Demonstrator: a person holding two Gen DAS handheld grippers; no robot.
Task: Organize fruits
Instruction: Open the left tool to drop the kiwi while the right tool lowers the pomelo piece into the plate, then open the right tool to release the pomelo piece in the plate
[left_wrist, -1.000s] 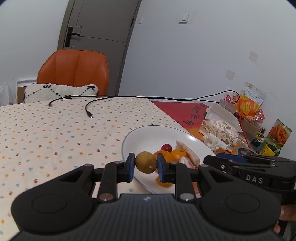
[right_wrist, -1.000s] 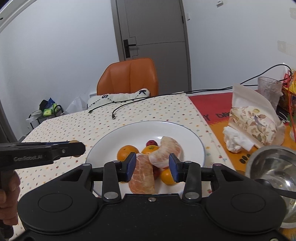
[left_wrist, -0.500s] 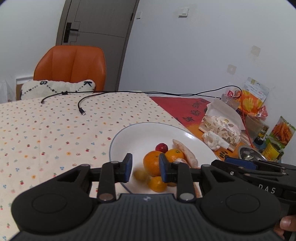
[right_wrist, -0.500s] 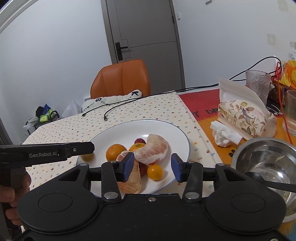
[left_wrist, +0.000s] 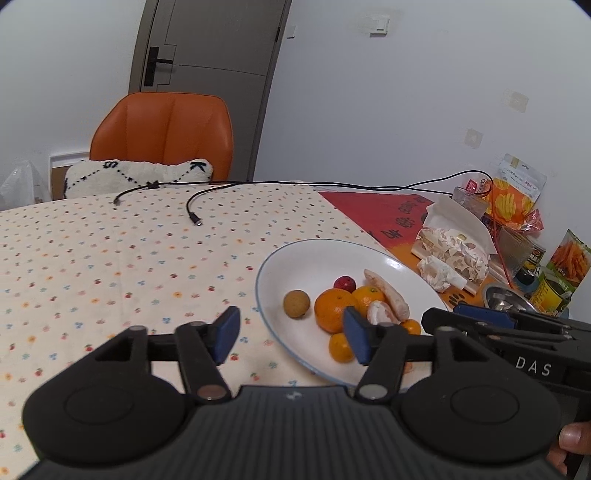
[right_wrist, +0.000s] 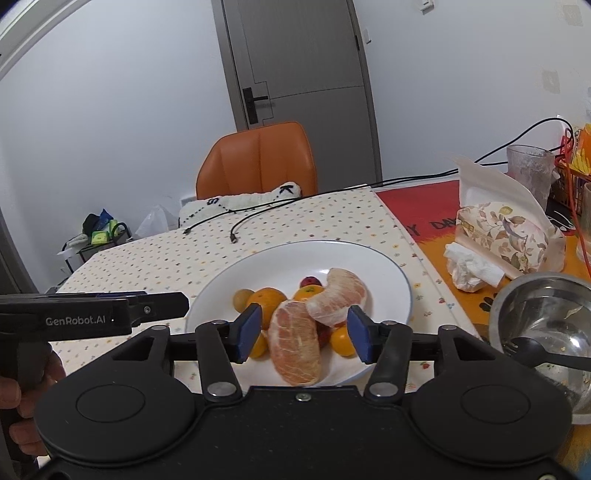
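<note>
White letters "DAS" stand on the side of the black handheld right tongs, seen from the left wrist. "GenRobot.AI" is printed in white on the black body of the left tongs. The white fluffy cushion carries black stitched letters "S" and "K". On the red-and-orange mat the dark letters "DA" show; the rest is hidden.

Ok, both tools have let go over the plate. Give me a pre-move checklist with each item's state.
1. Left tool open, nothing between its pads: ok.
2. Right tool open, empty: ok.
3. Small round brown fruit resting inside the white blue-rimmed plate: ok.
4. Two peeled pomelo segments on the plate: ok.
5. Fruit left on the dotted tablecloth: none visible, ok.
6. Near segment clear of the plate's front rim: cannot tell.
</note>
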